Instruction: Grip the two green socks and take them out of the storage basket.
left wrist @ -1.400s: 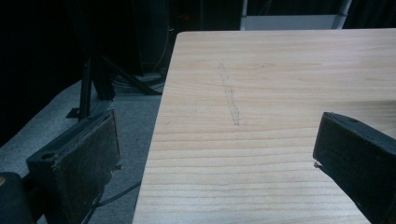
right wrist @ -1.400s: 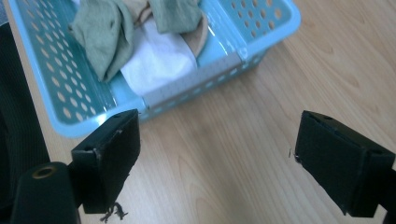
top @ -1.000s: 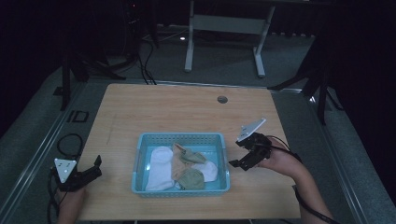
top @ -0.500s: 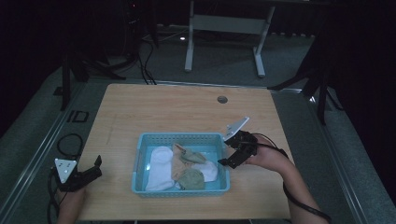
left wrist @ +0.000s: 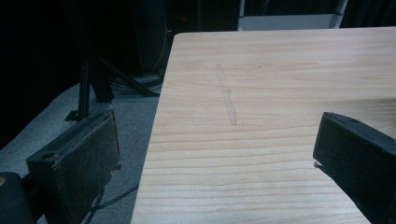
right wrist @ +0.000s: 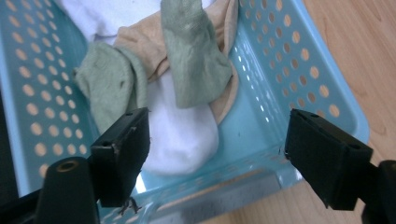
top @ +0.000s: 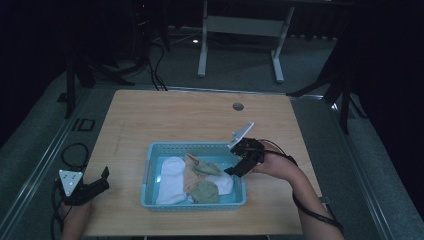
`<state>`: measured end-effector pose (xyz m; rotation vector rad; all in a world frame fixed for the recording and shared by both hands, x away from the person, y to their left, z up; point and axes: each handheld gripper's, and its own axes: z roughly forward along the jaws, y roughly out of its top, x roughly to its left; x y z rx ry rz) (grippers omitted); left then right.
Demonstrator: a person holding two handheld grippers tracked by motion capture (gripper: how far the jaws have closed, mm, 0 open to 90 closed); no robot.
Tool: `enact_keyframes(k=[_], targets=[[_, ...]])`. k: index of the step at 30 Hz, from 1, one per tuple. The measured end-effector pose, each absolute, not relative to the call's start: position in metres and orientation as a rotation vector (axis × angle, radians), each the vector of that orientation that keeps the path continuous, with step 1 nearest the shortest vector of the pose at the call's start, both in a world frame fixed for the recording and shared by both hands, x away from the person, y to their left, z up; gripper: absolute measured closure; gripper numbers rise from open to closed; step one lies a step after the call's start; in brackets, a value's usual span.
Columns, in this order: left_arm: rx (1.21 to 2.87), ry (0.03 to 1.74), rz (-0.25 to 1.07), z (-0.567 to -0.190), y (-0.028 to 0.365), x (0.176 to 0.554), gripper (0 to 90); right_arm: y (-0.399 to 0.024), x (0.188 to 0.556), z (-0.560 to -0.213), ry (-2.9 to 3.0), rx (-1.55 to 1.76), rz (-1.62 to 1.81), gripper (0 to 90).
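Observation:
A light blue perforated basket point(top: 150, 165) stands on the wooden table near its front edge. It holds a white sock point(right wrist: 182, 135), a tan sock point(right wrist: 140, 44) and two green socks point(right wrist: 194, 60). My right gripper point(top: 231, 171) hangs over the basket's right end and points down into it. It point(right wrist: 217, 149) is open; its jaws have just been closing a little. The white sock's toe lies below the gap, untouched by the pads. My left gripper point(top: 102, 177) rests at the table's front left edge. It point(left wrist: 215, 158) is open wide, with only bare wood beyond the jaws.
The table point(top: 190, 115) has a round cable hole point(top: 238, 106) near its far edge. Cables point(top: 70, 152) lie on the grey floor to the left. A white desk frame point(top: 240, 30) stands beyond the table.
My right gripper has moved left, from beside the basket's right wall to over its right end. The left gripper has stayed put.

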<state>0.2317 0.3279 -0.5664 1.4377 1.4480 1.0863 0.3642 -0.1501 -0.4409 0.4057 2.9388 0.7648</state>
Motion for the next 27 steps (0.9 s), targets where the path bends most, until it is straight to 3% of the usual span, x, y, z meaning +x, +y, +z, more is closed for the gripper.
enact_keyframes(k=[6,11,27], targets=[[1.438,1.446,1.087,-0.566,0.328,0.232,0.4,-0.138,0.366,-0.444,2.942,0.373,0.752,25.6],[1.437,1.445,1.086,-0.566,0.328,0.231,0.4,-0.121,0.368,-0.451,2.957,0.316,0.722,33.8],[1.433,1.443,1.081,-0.566,0.329,0.231,0.4,-0.085,0.369,-0.477,3.049,0.24,0.608,47.5]])
